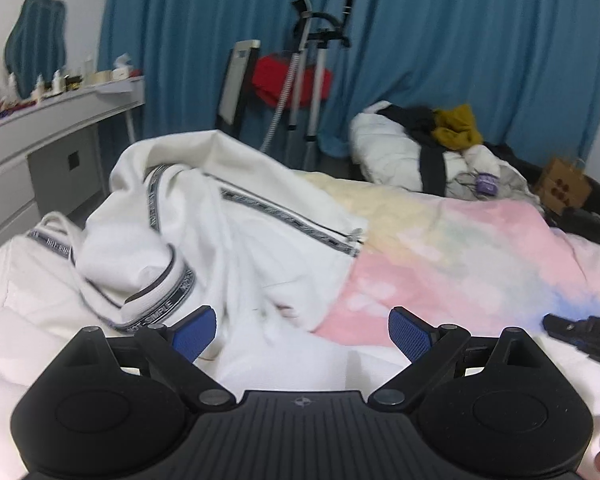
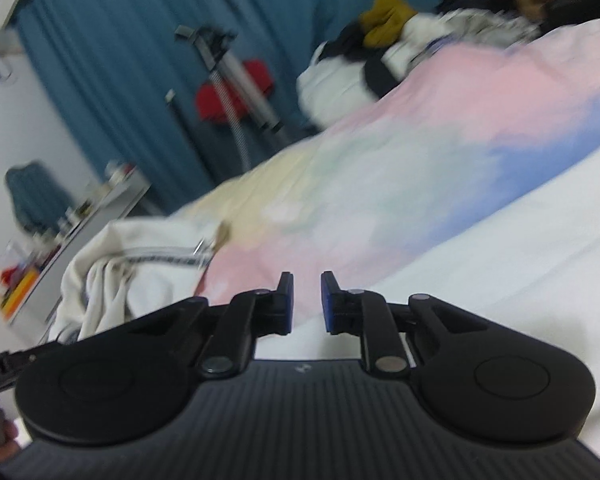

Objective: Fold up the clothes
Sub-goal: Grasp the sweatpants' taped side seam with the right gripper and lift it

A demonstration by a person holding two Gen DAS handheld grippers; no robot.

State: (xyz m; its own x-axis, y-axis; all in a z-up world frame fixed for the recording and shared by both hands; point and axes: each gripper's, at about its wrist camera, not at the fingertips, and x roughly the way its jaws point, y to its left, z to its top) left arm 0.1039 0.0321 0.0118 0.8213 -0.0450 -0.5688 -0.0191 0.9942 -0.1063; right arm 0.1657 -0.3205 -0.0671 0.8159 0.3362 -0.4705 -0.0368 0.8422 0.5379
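Note:
A white jacket (image 1: 204, 232) with black lettered trim lies crumpled on the bed, on the left half of the pastel bedspread (image 1: 460, 256). My left gripper (image 1: 300, 330) is open and empty, just above the jacket's near edge. In the right wrist view the jacket (image 2: 140, 272) lies at the lower left. My right gripper (image 2: 306, 302) has its jaws a narrow gap apart, holds nothing, and hovers over the bedspread (image 2: 380, 184) to the right of the jacket. The right gripper's tip also shows at the right edge of the left wrist view (image 1: 584, 336).
A pile of clothes (image 1: 432, 148) lies at the far end of the bed, with a cardboard bag (image 1: 564, 190) beside it. A grey dresser (image 1: 40, 148) with bottles stands on the left. A garment steamer (image 1: 304, 80) and blue curtains (image 1: 460, 40) stand behind.

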